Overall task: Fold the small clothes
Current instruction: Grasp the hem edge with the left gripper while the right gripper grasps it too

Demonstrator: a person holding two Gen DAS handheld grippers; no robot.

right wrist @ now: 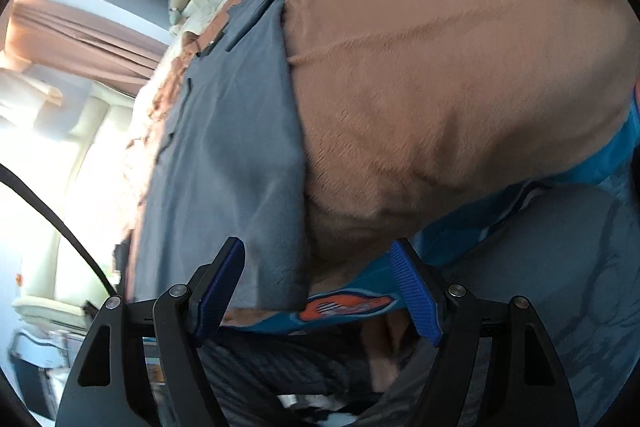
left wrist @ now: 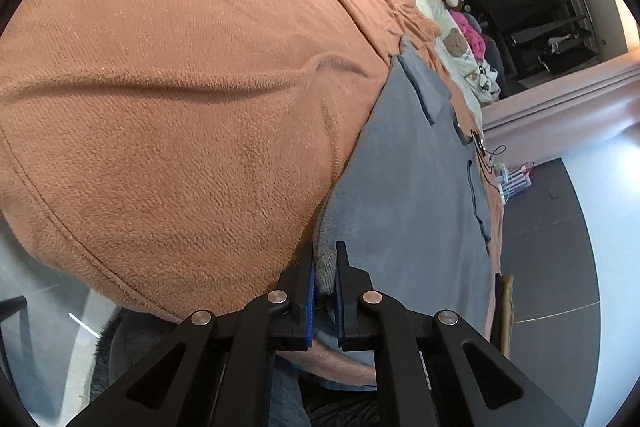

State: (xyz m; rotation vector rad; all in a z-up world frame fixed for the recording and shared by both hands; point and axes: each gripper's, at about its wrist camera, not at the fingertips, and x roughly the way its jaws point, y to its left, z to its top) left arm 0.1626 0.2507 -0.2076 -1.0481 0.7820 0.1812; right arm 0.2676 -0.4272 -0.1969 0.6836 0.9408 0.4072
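1. My left gripper [left wrist: 325, 281] is clamped on a bunched corner of the grey garment [left wrist: 412, 187]; right gripper [right wrist: 318, 289] has jaws wide apart, nothing in them.
2. Garment lies spread flat on the brown blanket [left wrist: 180, 87] over the bed, near edge by both grippers.
3. My read: soft, light, floppy fleece; it will sag and drag. Best hold is corners or hem, pinched deep.
4. Count: one grey garment, one blanket, two grippers.
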